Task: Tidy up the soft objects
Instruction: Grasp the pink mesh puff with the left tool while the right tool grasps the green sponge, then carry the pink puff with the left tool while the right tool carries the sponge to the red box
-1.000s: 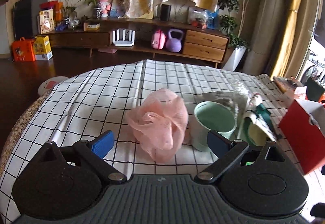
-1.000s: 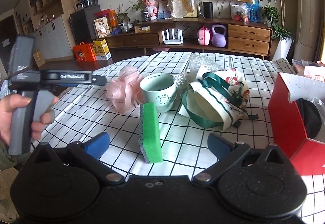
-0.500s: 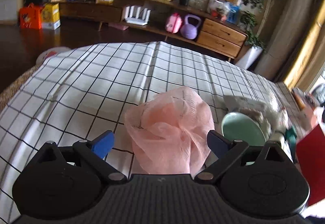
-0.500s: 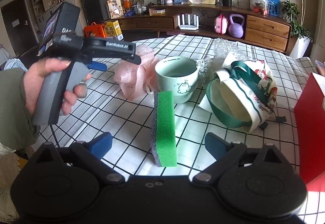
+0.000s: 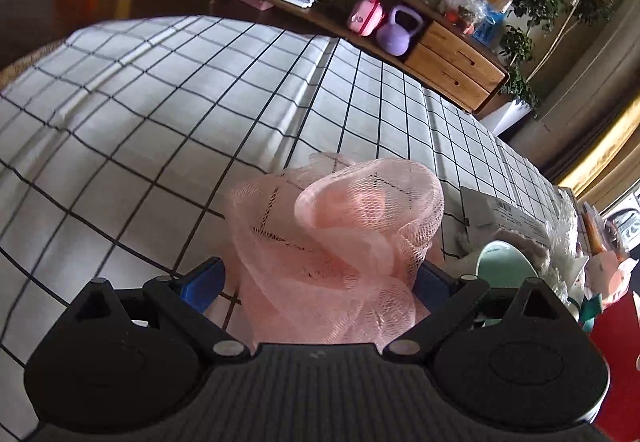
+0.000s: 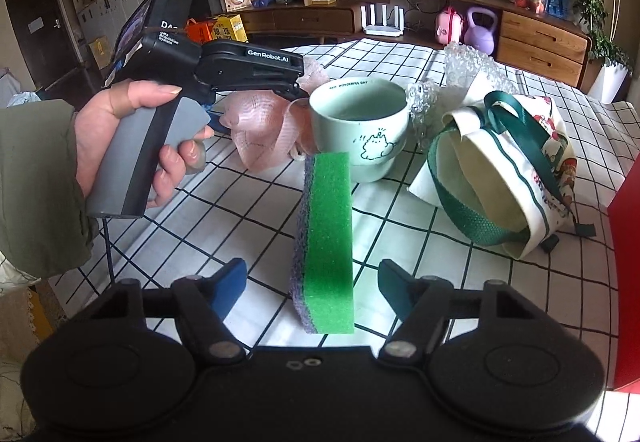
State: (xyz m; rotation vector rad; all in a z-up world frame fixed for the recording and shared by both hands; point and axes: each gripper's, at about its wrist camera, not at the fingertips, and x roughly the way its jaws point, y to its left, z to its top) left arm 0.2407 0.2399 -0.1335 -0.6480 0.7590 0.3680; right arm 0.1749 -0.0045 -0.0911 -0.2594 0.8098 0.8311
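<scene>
The puffy pink mesh bath ball (image 5: 336, 242) sits on the checked tabletop (image 5: 160, 113) between the open left tool (image 5: 320, 278); it looks light and squashy, so pinch its middle. The right tool (image 6: 312, 278) is closing around the upright green sponge (image 6: 328, 238)

Left tool (image 6: 296, 91), arm: "GenRobot.AI" in white.
Left tool, body behind the arm: "DAS", partly cut off, above small print reading about "Data Acquisition System".
Mint mug (image 6: 360, 129), inner rim: "HAVE WONDERFUL DAY", partly legible.
Yellow box (image 6: 230, 29) on the floor: large characters, not readable.
</scene>
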